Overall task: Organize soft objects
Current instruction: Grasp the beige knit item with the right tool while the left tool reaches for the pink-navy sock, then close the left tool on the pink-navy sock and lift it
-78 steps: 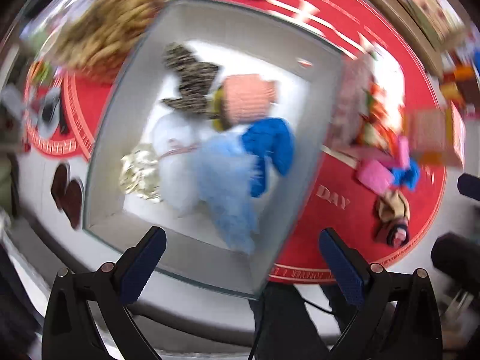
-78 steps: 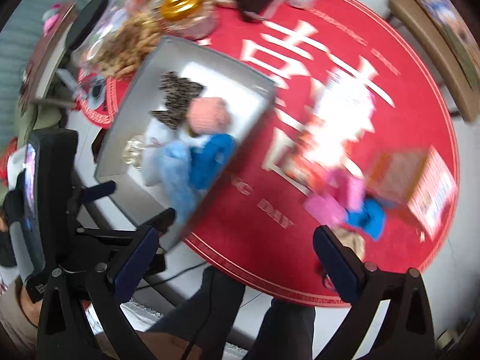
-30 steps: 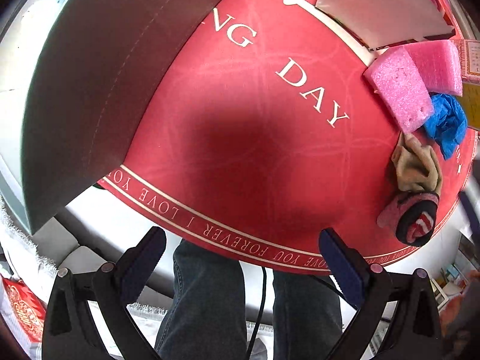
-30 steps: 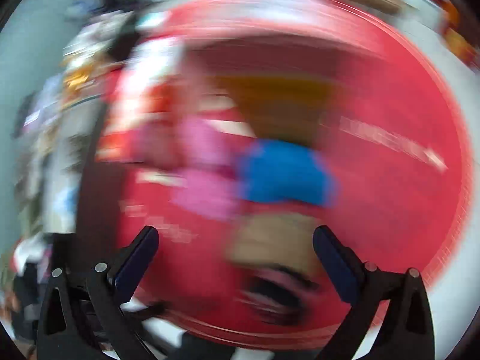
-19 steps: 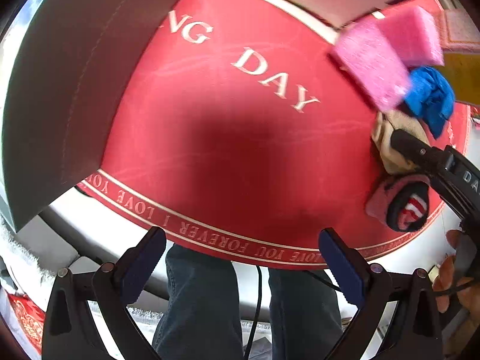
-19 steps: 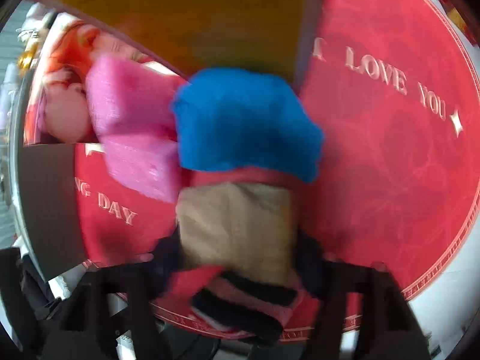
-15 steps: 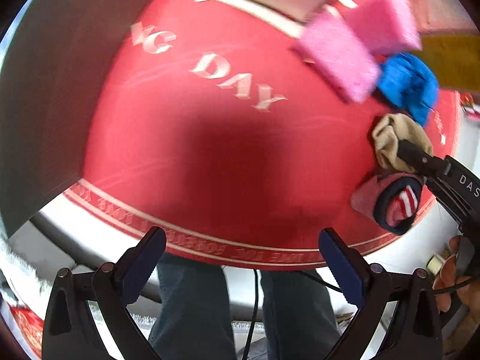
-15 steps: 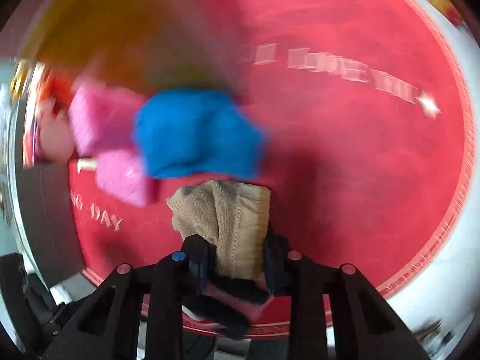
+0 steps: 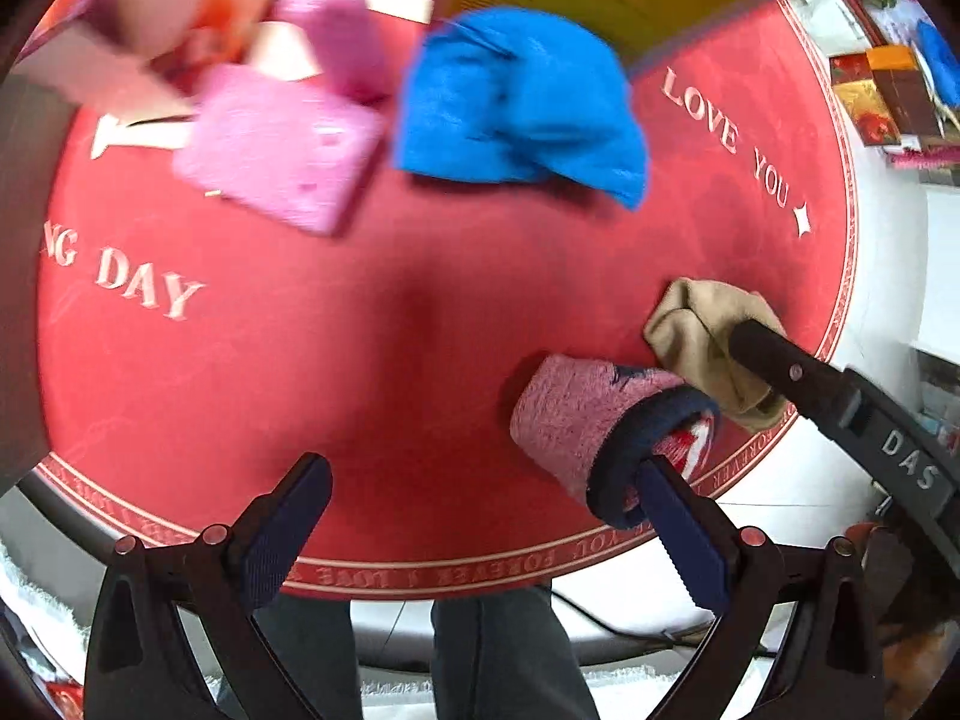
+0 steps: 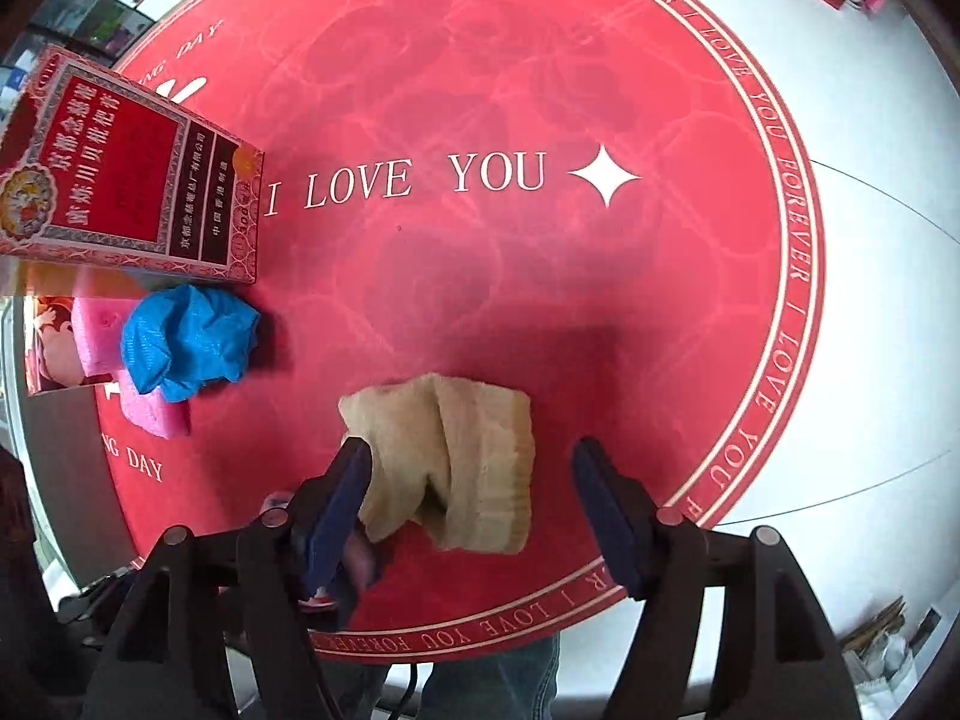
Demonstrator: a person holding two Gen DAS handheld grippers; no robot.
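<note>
A tan knit sock (image 10: pixel 456 456) lies on the red round mat (image 10: pixel 480 240) between the wide-apart fingers of my right gripper (image 10: pixel 474 516); the left finger touches it. In the left wrist view the tan sock (image 9: pixel 702 336) sits under the right gripper's finger (image 9: pixel 780 366), beside a pink sock with a dark cuff (image 9: pixel 588 420). My left gripper (image 9: pixel 480 534) is open; its right finger touches that cuff. A blue cloth (image 9: pixel 516 102) and pink foam blocks (image 9: pixel 276 144) lie further back.
A red printed box (image 10: pixel 120 180) stands at the mat's left, with the blue cloth (image 10: pixel 186 342) and pink foam (image 10: pixel 150 414) by it. A grey box wall (image 9: pixel 18 276) is at far left. The mat edge and white table (image 10: pixel 870 240) lie right.
My left gripper swung right from the grey box to the socks. My right gripper had shut on the tan sock and now stands open around it.
</note>
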